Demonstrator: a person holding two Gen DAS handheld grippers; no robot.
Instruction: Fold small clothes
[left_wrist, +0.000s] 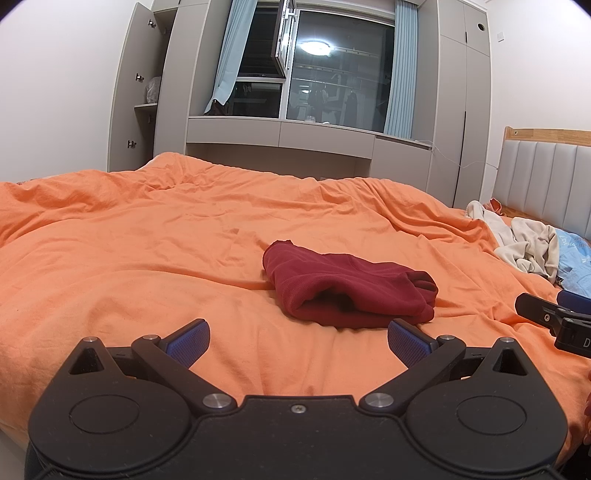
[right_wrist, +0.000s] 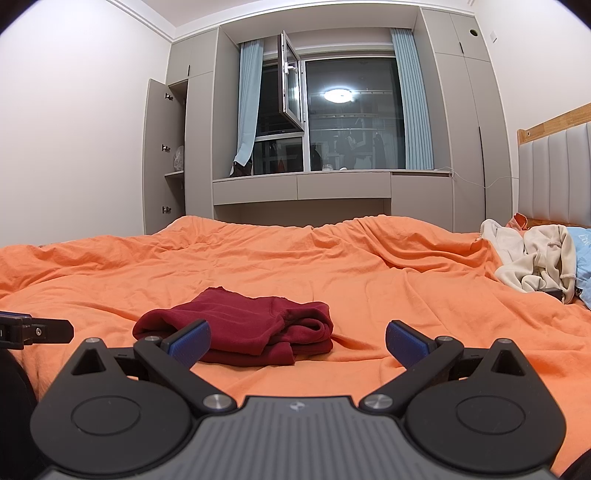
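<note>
A dark red garment (left_wrist: 347, 291) lies folded in a small bundle on the orange bed cover (left_wrist: 147, 251). It also shows in the right wrist view (right_wrist: 243, 325). My left gripper (left_wrist: 299, 341) is open and empty, just short of the bundle, which lies ahead and to the right. My right gripper (right_wrist: 297, 341) is open and empty, with the bundle ahead and to its left, behind its left fingertip (right_wrist: 188, 341). Each gripper's tip shows at the edge of the other's view.
A heap of cream clothes (left_wrist: 524, 243) and a light blue garment (left_wrist: 576, 266) lie at the right by the grey padded headboard (left_wrist: 546, 184). They also show in the right wrist view (right_wrist: 535, 258). Grey cupboards (right_wrist: 255, 188) and a window stand beyond the bed.
</note>
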